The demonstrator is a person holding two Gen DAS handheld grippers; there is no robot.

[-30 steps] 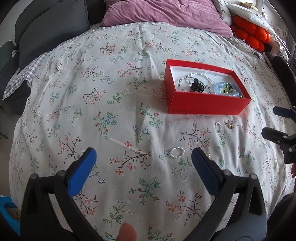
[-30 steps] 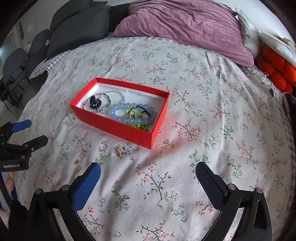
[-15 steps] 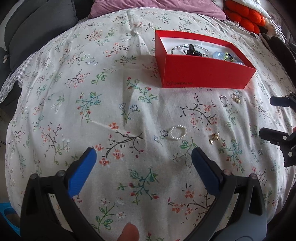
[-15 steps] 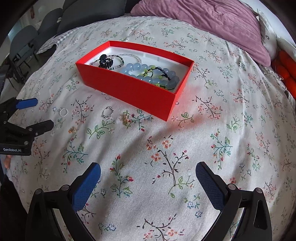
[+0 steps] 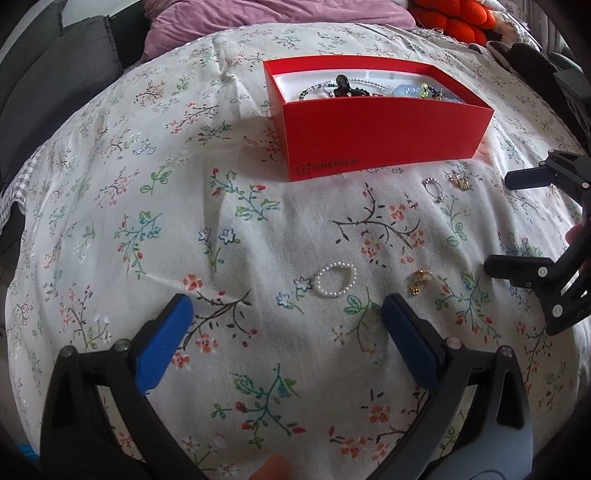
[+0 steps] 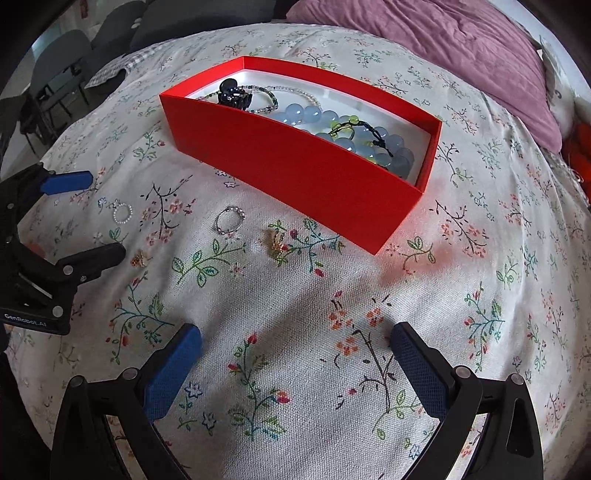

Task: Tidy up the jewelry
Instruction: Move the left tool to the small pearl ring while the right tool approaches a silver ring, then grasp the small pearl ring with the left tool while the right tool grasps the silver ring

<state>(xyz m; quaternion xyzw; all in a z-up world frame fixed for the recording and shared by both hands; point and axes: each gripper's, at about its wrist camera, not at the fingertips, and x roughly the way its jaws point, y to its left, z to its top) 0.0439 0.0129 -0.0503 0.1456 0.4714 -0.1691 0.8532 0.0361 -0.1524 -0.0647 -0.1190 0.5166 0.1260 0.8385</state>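
A red box (image 5: 376,144) (image 6: 295,166) sits on the flowered bedspread and holds blue bead bracelets (image 6: 314,114), thin bead strands and a black clip (image 6: 232,96). Loose on the cloth lie a white pearl ring (image 5: 336,281) (image 6: 122,213), a silver bead ring (image 5: 433,187) (image 6: 229,220), and two gold pieces (image 5: 419,281) (image 6: 276,242). My left gripper (image 5: 284,314) is open, just short of the pearl ring. My right gripper (image 6: 295,341) is open over bare cloth, nearer than the gold piece.
A purple pillow (image 6: 461,48) lies at the head of the bed, with orange cushions (image 5: 450,18) at the far right. Dark chairs (image 6: 66,62) stand beyond the bed's left edge. A fingertip (image 5: 271,469) shows at the bottom of the left wrist view.
Both grippers have dropped lower and come closer to the box and the loose jewellery. The pearl ring now lies just ahead of my left fingers. Both stay open.
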